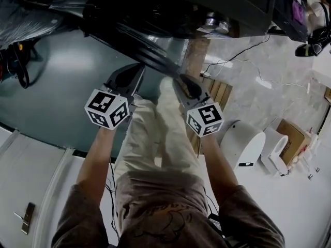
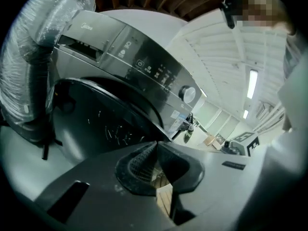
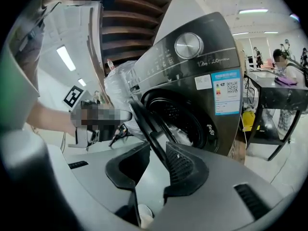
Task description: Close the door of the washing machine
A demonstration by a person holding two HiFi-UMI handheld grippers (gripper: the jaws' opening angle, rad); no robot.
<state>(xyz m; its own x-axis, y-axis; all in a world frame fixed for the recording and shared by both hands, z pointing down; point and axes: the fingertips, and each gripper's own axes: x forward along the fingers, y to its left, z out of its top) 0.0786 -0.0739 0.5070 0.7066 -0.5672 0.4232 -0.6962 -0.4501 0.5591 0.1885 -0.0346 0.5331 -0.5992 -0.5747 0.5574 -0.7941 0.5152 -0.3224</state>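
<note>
Both forearms extended toward 12 o'clock; left gripper (image 2: 157,143) closed, empty; right gripper (image 3: 157,144) half-parted astride door (image 3: 147,125) rim.

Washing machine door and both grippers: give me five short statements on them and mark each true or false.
1. The washing machine door stands open. True.
2. The left gripper grips the door's edge. False: its jaws are together with nothing between them.
3. The door's edge stands between the jaws of the right gripper. True.
4. The right gripper's jaws are fully closed. False: they stand apart, and the left-hand pad is clear of the door.
5. The control knob sits below the drum opening. False: it sits above it, on the control panel.
</note>
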